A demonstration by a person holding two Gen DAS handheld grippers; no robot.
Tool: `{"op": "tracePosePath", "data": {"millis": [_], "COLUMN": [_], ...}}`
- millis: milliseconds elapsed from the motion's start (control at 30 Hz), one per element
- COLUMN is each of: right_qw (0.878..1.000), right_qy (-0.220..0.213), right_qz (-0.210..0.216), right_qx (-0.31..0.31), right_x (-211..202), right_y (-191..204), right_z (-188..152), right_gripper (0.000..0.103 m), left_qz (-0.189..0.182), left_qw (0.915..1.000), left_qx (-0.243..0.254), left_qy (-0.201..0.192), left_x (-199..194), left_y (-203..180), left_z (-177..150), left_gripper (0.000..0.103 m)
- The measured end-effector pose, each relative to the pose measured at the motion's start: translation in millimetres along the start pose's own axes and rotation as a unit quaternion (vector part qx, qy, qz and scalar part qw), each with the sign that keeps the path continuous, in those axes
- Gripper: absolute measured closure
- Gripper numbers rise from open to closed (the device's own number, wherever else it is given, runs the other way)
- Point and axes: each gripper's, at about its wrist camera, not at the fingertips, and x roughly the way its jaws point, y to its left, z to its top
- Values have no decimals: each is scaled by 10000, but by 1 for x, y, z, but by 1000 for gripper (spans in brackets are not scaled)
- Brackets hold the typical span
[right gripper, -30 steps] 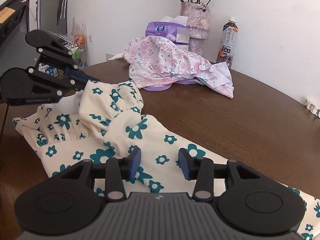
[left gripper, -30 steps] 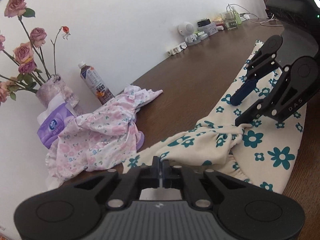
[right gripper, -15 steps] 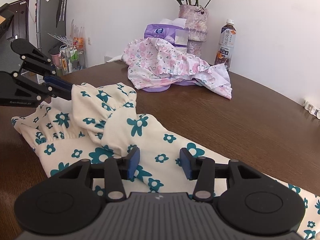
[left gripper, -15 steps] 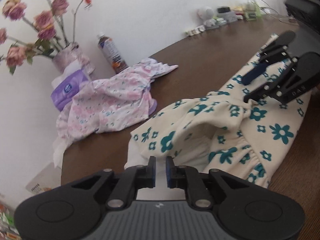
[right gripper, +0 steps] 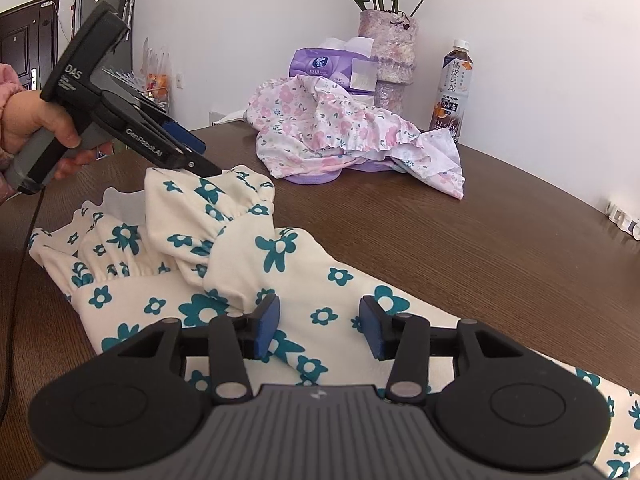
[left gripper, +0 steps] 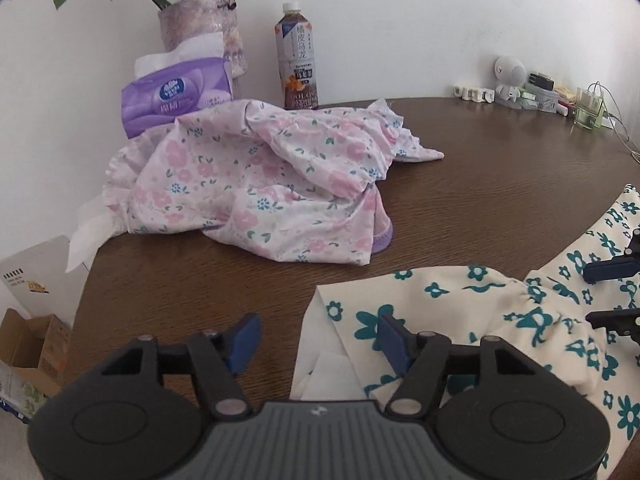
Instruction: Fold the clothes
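Having just let go, the left gripper (left gripper: 316, 338) is gaping empty beside the cream teal-flowered cotton garment (right gripper: 280, 280), whose length is stretching toward the right gripper (right gripper: 318, 326), hovering wide over it.

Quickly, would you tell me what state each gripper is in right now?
Left gripper: open, holding nothing, at the edge of the cream floral garment.
Right gripper: open, holding nothing, over the same garment.

White wall (left gripper: 400, 20) behind dark wood table (left gripper: 500, 184). Dark door (right gripper: 24, 36) far left. Cardboard boxes (left gripper: 28, 344) on floor beside table. Even daylight.
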Motion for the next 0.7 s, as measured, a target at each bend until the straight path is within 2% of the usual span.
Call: {"op": "tracePosePath", "data": {"millis": [67,200,233,267,333,467,567,700], "right_qw": [10000,10000,10000,10000,10000,10000,10000,10000], "right_qy": [1,1,2,2,3,5,7,8], "right_qz": [3,7,6,6,4,1,-2,-5], "right_qx": [4,-1,-2,-3,-4,-8,-11,-16], "right_x": [0,0,0,0,0,0,1,1], "right_y": [0,0,0,0,0,0,0,0], "right_z": [0,-1,-1,-1,0,0,0,0], "right_gripper": [58,58,58,58,58,56,56,56], "left_qz": [-143,-398,-422,-445,-368,-228,-294,-310], "left_qw": [9999,9992,9990,9989,9993,9990,9969,9958], "left_qx": [-47,-76,-101,-126,-54,-365,-729,-836], "left_qy": [79,74,62,48,-22,-122,-81,-224], "left_x": [7,8,5,3,-6,-33,-54,-74], "left_y": [4,5,3,2,-3,3,7,5], "left_z": [0,-3,-5,-7,-16,-42,-66,-74], "left_gripper": [62,77,92,101,102,103,103,101]}}
